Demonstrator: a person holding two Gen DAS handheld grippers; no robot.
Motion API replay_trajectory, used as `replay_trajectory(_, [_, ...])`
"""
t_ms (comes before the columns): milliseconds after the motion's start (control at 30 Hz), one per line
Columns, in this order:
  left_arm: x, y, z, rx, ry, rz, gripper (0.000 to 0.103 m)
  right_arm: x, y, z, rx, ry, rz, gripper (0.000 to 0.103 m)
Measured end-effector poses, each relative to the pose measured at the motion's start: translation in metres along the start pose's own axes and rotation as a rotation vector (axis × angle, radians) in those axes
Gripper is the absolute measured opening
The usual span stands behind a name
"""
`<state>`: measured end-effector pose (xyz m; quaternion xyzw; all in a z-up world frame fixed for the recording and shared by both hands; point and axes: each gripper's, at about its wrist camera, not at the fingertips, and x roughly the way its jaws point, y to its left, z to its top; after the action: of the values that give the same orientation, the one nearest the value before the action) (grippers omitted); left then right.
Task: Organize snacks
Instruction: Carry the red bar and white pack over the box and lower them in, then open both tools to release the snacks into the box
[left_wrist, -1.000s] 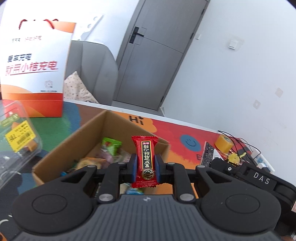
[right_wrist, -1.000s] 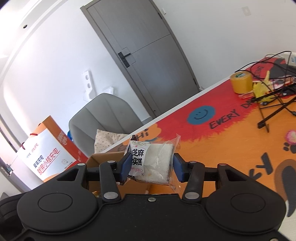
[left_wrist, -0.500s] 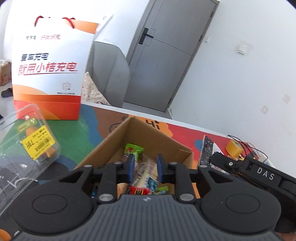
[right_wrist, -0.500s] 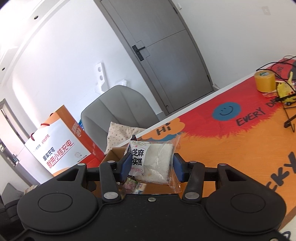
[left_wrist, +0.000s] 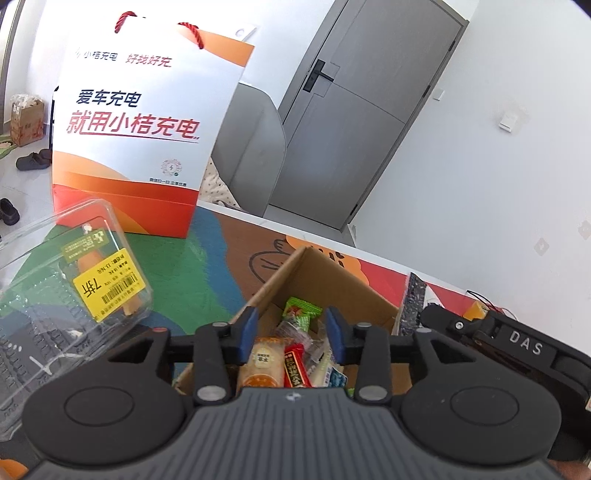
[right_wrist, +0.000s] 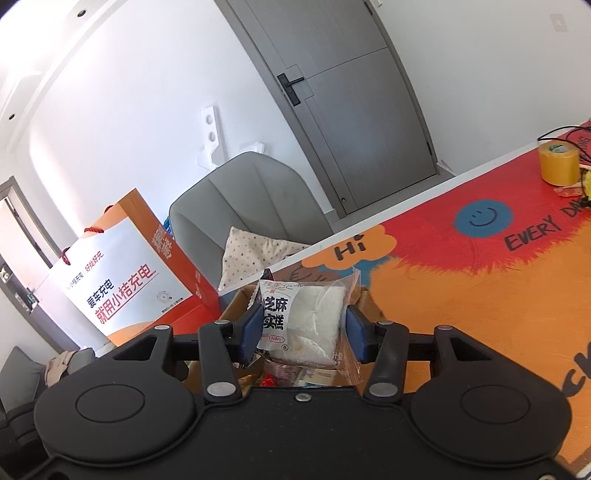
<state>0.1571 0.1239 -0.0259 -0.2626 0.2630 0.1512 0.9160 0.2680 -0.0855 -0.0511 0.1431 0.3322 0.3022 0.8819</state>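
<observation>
An open cardboard box (left_wrist: 325, 269) sits on the colourful mat and holds several wrapped snacks. The red candy wrapper (left_wrist: 294, 365) lies inside it beside an orange-and-white pack (left_wrist: 260, 363) and a green wrapper (left_wrist: 300, 311). My left gripper (left_wrist: 291, 334) is open and empty just above the box. My right gripper (right_wrist: 302, 328) is shut on a clear pack of white sesame cake (right_wrist: 308, 319) and holds it above the same box (right_wrist: 236, 306).
A white and orange paper bag (left_wrist: 140, 133) stands at the back left. A clear plastic clamshell (left_wrist: 70, 284) with a yellow sticker lies left of the box. A yellow tape roll (right_wrist: 557, 162) and cables sit far right. A grey chair (right_wrist: 251, 206) stands behind the table.
My left gripper has opened and let the red candy drop into the box. My right gripper has carried the sesame cake left, over the box.
</observation>
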Motion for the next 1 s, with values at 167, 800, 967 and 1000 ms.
replay_trajectory(167, [0.0, 0.011, 0.004, -0.019, -0.002, -0.001, 0.044, 0.012, 0.012, 0.002, 0.005, 0.019, 0.007, 0.049])
replay_trajectory(800, [0.0, -0.001, -0.002, 0.01, 0.014, -0.022, 0.067, -0.012, -0.003, -0.002, 0.013, -0.012, -0.093, 0.074])
replay_trajectory(967, [-0.002, -0.011, -0.007, 0.05, 0.033, -0.031, 0.077, -0.023, -0.013, -0.007, 0.02, 0.002, -0.109, 0.075])
replay_trajectory(1000, [-0.002, -0.013, -0.008, 0.061, 0.039, -0.032, 0.078, -0.026, -0.014, -0.009, 0.02, 0.004, -0.112, 0.076])
